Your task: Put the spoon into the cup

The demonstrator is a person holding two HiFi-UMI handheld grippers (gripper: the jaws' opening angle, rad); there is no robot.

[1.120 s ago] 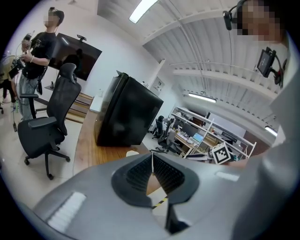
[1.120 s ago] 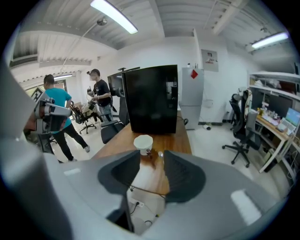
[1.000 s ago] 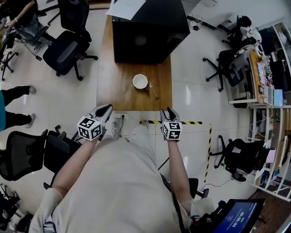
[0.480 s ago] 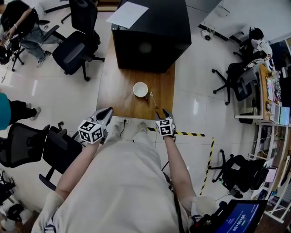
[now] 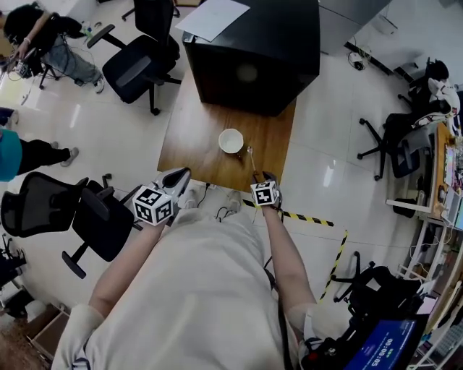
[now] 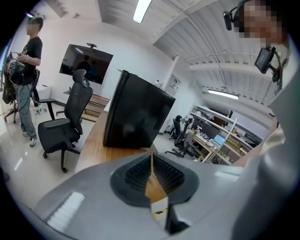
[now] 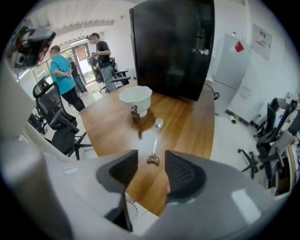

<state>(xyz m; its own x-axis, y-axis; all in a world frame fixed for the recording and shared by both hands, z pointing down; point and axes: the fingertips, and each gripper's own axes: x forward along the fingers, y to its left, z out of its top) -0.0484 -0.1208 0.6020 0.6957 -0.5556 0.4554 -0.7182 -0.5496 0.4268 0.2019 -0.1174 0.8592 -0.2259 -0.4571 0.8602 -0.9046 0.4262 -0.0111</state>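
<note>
A white cup (image 5: 231, 140) stands on the wooden table (image 5: 192, 137) near its front right. The metal spoon (image 5: 251, 155) lies just right of the cup, bowl toward it and handle toward the front edge. In the right gripper view the spoon (image 7: 155, 140) lies straight ahead, its decorated handle end just beyond my open right gripper (image 7: 151, 166), with the cup (image 7: 136, 98) farther off. My right gripper (image 5: 264, 177) hangs over the table's front edge and tilts down at the handle. My left gripper (image 5: 179, 177) is off the front left corner; its jaws (image 6: 151, 157) are shut on nothing.
A big black box (image 5: 253, 50) fills the table's far half, with a white sheet (image 5: 213, 16) on top. A small brown object (image 7: 135, 114) stands beside the cup. Office chairs (image 5: 137, 65) stand to the left, and yellow-black tape (image 5: 311, 218) marks the floor.
My right gripper has dropped and moved forward to the table's front edge, close to the spoon's handle, tilting further down. The left gripper has shifted slightly toward the table.
</note>
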